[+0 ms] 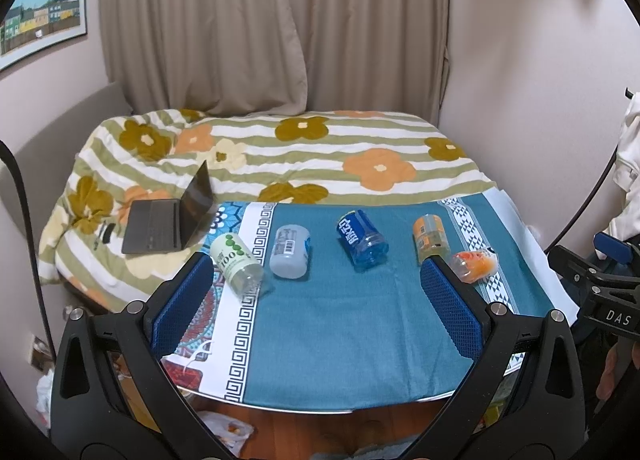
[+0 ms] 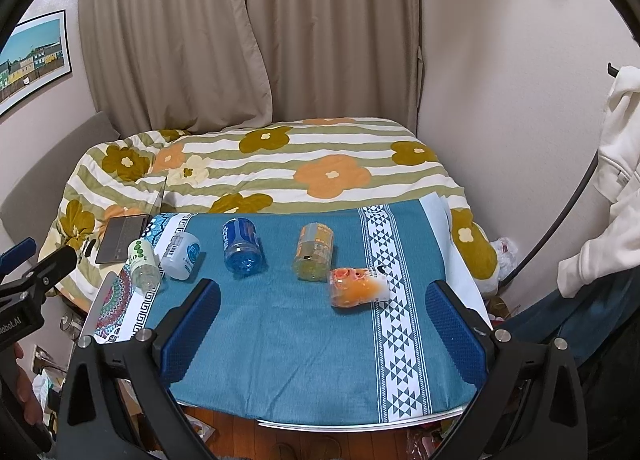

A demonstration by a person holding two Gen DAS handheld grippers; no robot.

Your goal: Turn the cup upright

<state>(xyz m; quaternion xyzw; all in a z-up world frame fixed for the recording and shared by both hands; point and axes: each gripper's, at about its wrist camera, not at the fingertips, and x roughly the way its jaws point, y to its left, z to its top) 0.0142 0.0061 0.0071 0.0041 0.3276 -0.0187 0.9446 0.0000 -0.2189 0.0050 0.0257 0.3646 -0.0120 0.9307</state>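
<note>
The orange cup lies on its side, its long axis across the blue cloth. The right gripper, jaws wide apart and empty, is nearer to it than the left gripper, also spread and empty.

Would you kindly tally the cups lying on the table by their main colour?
Green-and-white cup: 1
White cup with blue print: 1
Blue cup: 1
Orange cups: 2
Total: 5, all on their sides on the blue tablecloth.
</note>
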